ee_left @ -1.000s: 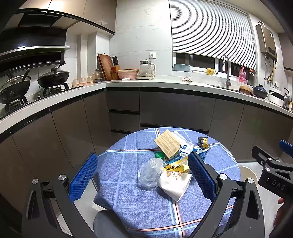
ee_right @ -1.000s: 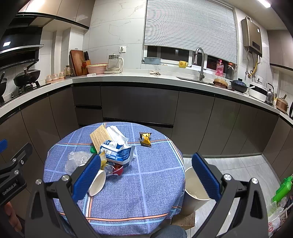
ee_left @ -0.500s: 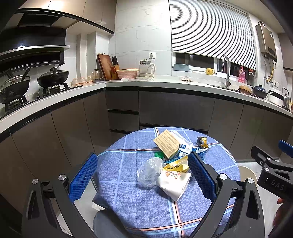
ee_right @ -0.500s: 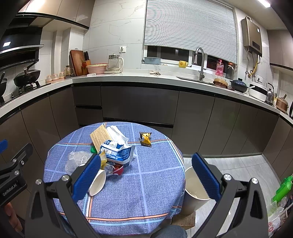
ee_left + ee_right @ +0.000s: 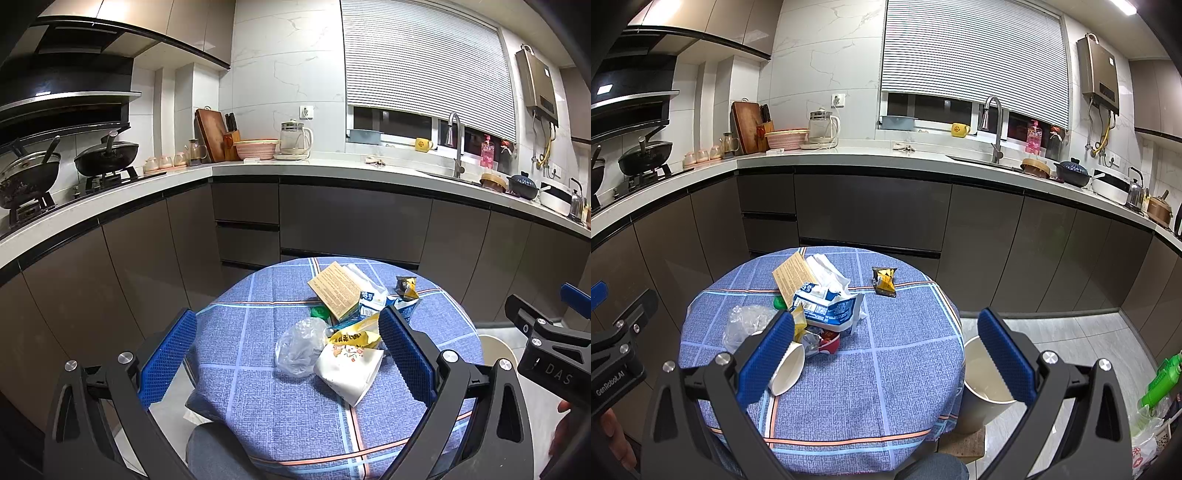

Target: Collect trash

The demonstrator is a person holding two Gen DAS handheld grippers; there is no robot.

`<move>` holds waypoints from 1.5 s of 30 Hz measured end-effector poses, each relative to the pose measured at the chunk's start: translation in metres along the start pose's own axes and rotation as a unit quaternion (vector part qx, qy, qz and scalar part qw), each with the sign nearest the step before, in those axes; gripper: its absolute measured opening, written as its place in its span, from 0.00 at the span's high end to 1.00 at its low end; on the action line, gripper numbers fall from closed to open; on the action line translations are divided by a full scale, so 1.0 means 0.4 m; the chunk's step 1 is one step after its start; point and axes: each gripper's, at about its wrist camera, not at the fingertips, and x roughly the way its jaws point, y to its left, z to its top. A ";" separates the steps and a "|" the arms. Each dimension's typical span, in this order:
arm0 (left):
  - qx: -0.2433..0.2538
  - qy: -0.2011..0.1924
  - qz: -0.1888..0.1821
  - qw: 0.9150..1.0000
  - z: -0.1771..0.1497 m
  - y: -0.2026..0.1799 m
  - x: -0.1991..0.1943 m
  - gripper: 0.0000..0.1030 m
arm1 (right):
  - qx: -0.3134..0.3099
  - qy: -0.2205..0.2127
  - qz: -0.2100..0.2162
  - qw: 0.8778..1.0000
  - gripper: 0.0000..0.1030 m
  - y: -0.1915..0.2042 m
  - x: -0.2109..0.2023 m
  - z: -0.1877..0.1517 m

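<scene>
Trash sits piled near the middle of a round table (image 5: 886, 387) with a blue checked cloth. Nothing is held.

Left gripper (image 5: 288, 354): jaws spread wide, empty, above the near-left table edge. Right gripper (image 5: 886, 350): also wide open and empty, above the near-right edge.

Pile, as far as I can tell:
- clear plastic bag (image 5: 299, 345) on the left side
- white paper cup (image 5: 349, 371) lying on its side, touching the bag
- yellow wrapper (image 5: 354, 334) just behind the cup
- blue-and-white tissue pack (image 5: 827, 304) with white tissue sticking up
- tan card (image 5: 335, 290) leaning on the pack
- green cap (image 5: 318, 312) beside the card
- small yellow-and-dark snack packet (image 5: 884, 280) lying apart from the pile, toward the far-right side of the table

View differences:
- Right wrist only: cream waste bin (image 5: 982, 384) on the floor just beside the table's right edge, seen well with its open mouth; red-and-foil crumpled wrapper (image 5: 823, 338) under the tissue pack; green spray bottle (image 5: 1161, 376) at far right.
- Left wrist: bin is only a sliver of rim behind the right finger; the cup's printed side and the bag are clearer; the stove with two pans (image 5: 105, 155) is in fuller view.
- Each view catches the other gripper's body at its edge, with part of a hand below it.
</scene>
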 end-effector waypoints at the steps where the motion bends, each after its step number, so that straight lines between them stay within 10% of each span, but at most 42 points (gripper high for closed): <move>1: 0.000 0.000 0.000 1.000 0.000 0.000 0.000 0.08 | 0.000 0.000 0.000 1.000 0.03 0.000 0.000 0.000; 45: -0.001 0.000 -0.003 1.000 -0.011 -0.030 -0.001 0.08 | 0.001 -0.001 0.000 1.000 0.03 0.003 -0.009 0.011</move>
